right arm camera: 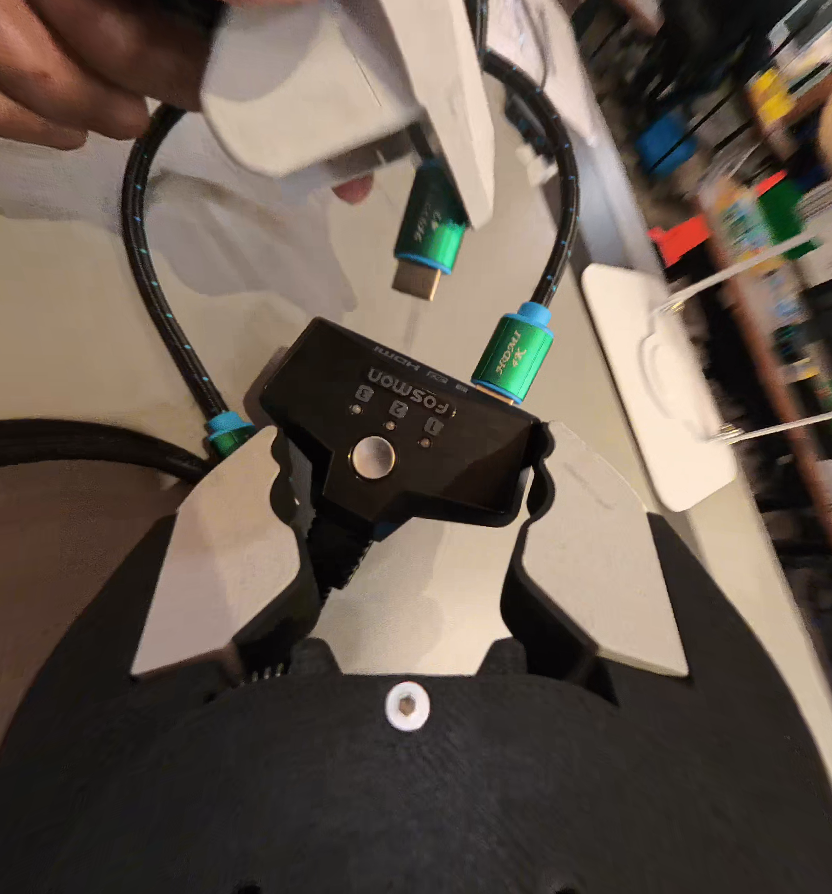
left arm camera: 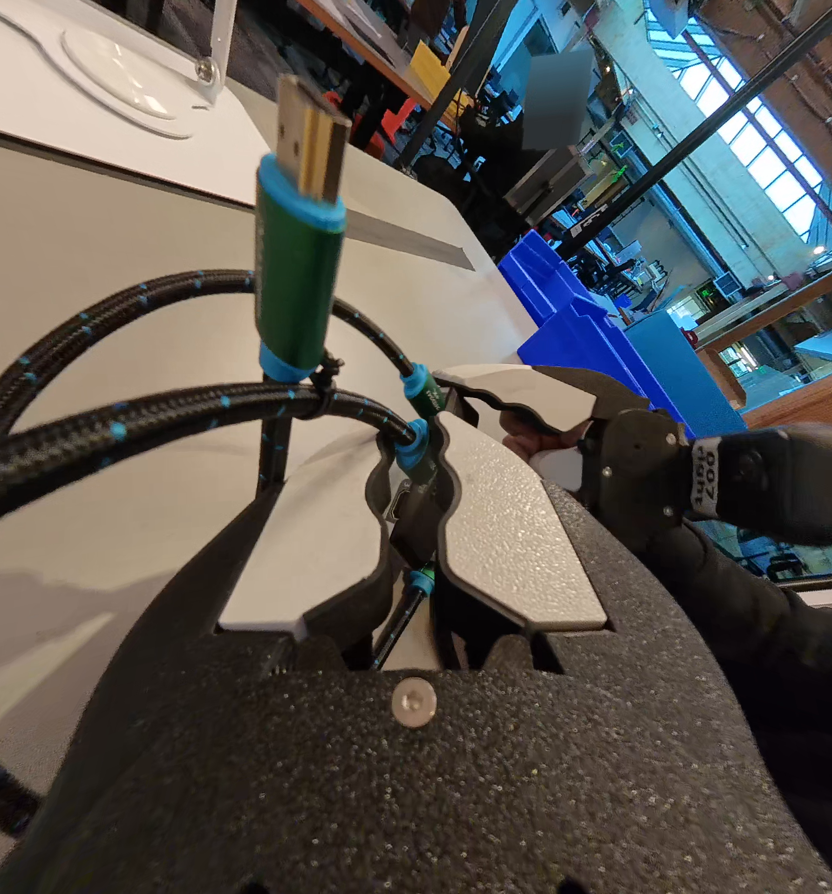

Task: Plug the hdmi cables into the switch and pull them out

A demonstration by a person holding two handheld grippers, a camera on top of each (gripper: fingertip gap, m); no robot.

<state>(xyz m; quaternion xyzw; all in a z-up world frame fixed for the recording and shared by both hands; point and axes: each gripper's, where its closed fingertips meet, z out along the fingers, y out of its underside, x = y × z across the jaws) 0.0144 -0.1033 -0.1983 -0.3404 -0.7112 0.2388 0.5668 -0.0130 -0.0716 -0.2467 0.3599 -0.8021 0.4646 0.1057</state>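
Nearest in the right wrist view, the right gripper (right arm camera: 404, 476) is clamping the black switch (right arm camera: 467, 464) by its two sides, fingers spread to the body's width, above the pale table (right arm camera: 65, 314). A seated plug (right arm camera: 511, 358) is sitting in the switch's far right port. Just beyond, the left gripper (left arm camera: 416, 464) is pinching the held plug (right arm camera: 428, 227) between narrow fingers. The plug's metal tip is pointing at the switch's far edge, near it but apart.

The held plug is tilting relative to the switch, so it is likely risking a catch on the port rim or a scrape past it. Any push may be twisting the switch in its side grip. The stiff braided cable (right arm camera: 138, 251) is probably tugging too.

The port face is turning away from the right view. Another side plug (right arm camera: 227, 433) is peeking out by the left finger, and I cannot tell whether it is plugged in. In the left view, the fingers and a loose plug (left arm camera: 298, 271) are crowding the centre, hiding most of the switch. The far shelves are blurring.
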